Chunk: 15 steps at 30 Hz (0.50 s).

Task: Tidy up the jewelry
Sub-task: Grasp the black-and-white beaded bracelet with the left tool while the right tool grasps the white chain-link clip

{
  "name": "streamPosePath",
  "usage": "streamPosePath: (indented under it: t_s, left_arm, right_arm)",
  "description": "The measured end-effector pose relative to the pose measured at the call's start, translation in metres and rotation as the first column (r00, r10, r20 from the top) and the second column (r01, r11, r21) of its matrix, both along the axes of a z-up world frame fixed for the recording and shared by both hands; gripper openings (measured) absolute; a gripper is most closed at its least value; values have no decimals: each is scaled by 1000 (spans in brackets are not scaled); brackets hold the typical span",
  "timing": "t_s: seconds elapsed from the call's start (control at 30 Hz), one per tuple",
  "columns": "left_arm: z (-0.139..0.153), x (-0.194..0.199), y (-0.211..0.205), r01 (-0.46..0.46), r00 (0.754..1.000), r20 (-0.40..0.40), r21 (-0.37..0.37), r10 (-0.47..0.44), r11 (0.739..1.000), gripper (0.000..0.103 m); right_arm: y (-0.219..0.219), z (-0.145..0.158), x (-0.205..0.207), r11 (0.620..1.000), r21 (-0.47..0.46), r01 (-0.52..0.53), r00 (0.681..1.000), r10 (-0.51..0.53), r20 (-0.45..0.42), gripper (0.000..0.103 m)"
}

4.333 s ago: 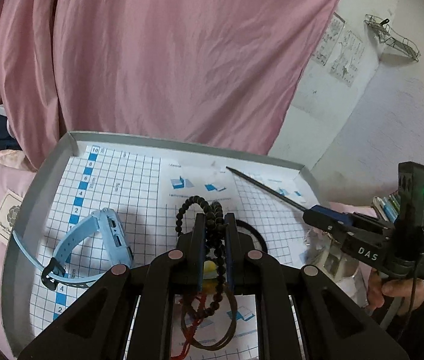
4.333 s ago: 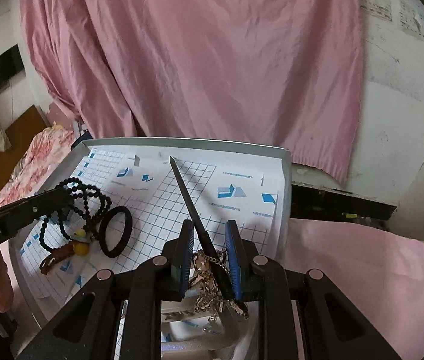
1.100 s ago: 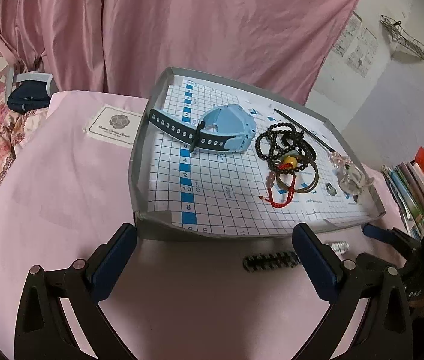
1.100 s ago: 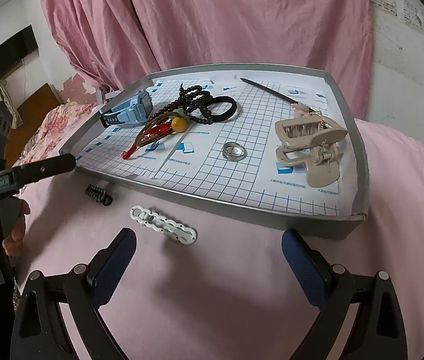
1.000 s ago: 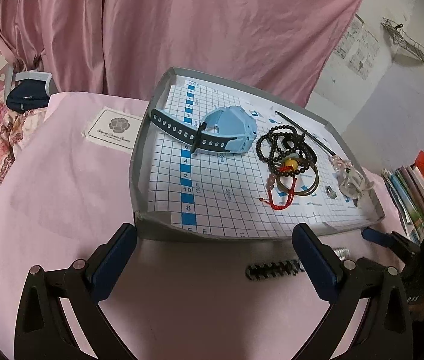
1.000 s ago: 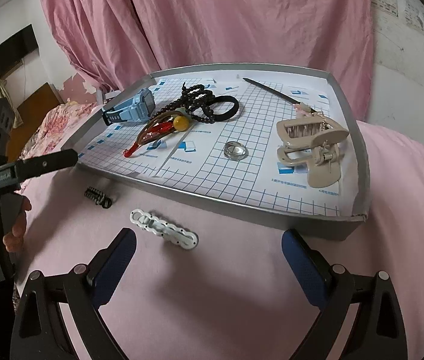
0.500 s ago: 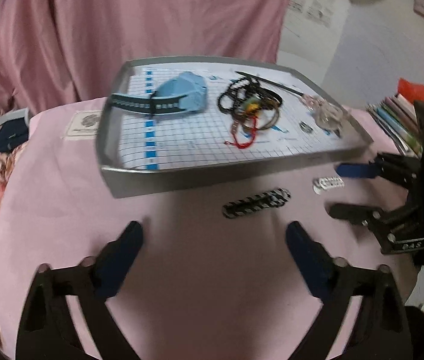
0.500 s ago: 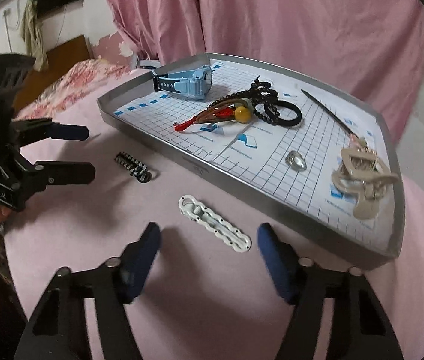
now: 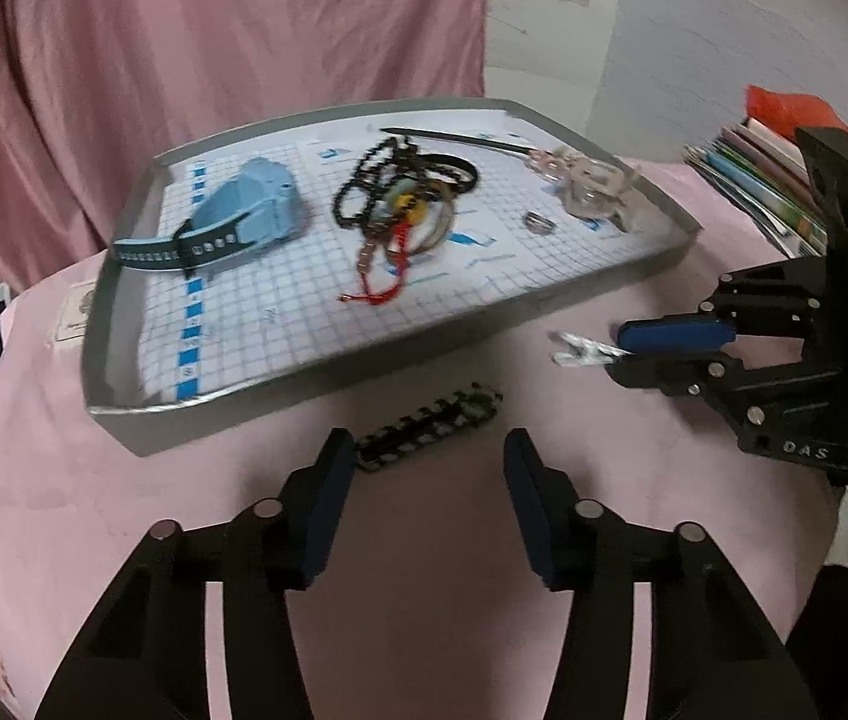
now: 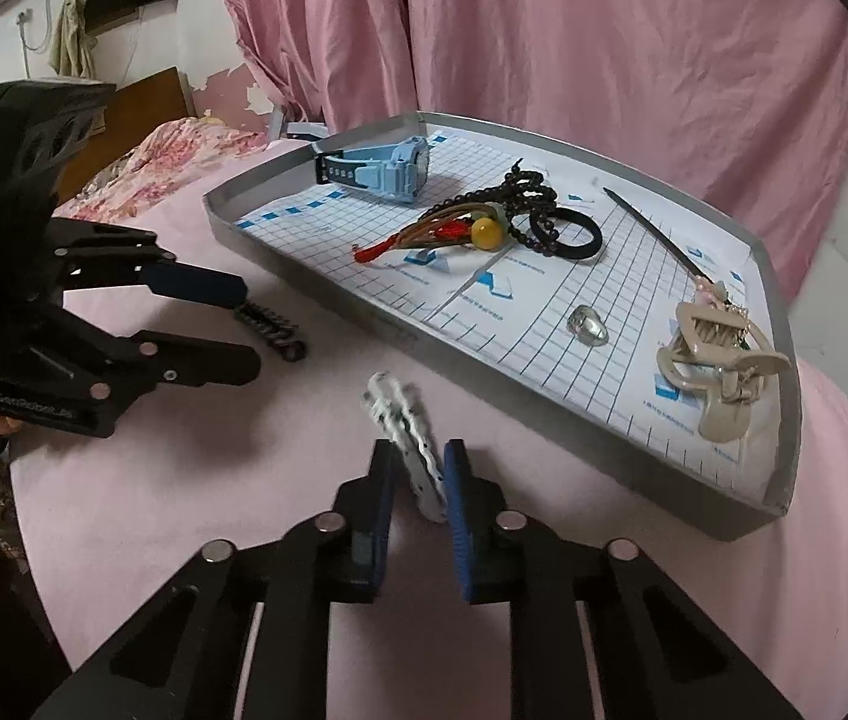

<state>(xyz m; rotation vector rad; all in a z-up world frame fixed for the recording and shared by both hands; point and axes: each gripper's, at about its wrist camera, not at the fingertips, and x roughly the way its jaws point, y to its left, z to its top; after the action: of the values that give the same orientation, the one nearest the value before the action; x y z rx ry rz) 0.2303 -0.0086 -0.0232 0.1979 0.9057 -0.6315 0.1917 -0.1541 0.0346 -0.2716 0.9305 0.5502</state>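
In the lower middle of the right wrist view, the right gripper [image 10: 417, 477] has its two blue-padded fingers drawn close around the near end of a white hair clip [image 10: 402, 426]; the clip runs up and left from between them over the pink table [image 10: 183, 510], but blur hides whether the pads actually press it. The left gripper [image 9: 427, 468], in the lower middle of the left wrist view, is open, its fingers spread wide, with a black hair clip [image 9: 430, 426] lying on the pink cloth between the tips, its near end just beside the left finger. That clip is dark with pale flecks and lies at a slant, close to the front wall of the grey tray [image 9: 117, 276]. The tray has a white lining with a blue grid and fills the middle of both views. In it are a light blue watch [image 9: 243, 216] at the left, a tangle of black beads [image 9: 381, 180] and cords with a yellow bead and red tassel in the middle, a black hair tie [image 10: 568, 234], a thin dark hair stick [image 10: 652, 228], a small silver ring [image 10: 589, 324] and a beige claw clip [image 10: 718, 360] at the right. Pink curtains [image 10: 544, 48] hang behind; books [image 9: 754, 180] are stacked at the right edge of the left wrist view.
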Motion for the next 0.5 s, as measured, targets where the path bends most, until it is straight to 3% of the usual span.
streamPosePath:
  t_s: [0.13,0.27,0.5]
  left_arm:
    - [1,-6,-1,40,999,-28,-24,-41,999,42]
    - [0,0,-3,1,1000,4,18,-1,1000,42]
    - [-2,8,-14,25,999,26,53,-26,998,42]
  right_arm:
    - [-5,1,-9,1000,5,-5,1000,5,-4,13]
    - [-7,2,-8,1000,2,7,1000,-7,-3,14]
    - [1,1,2,1000,9,6,1000,-6,-5,21]
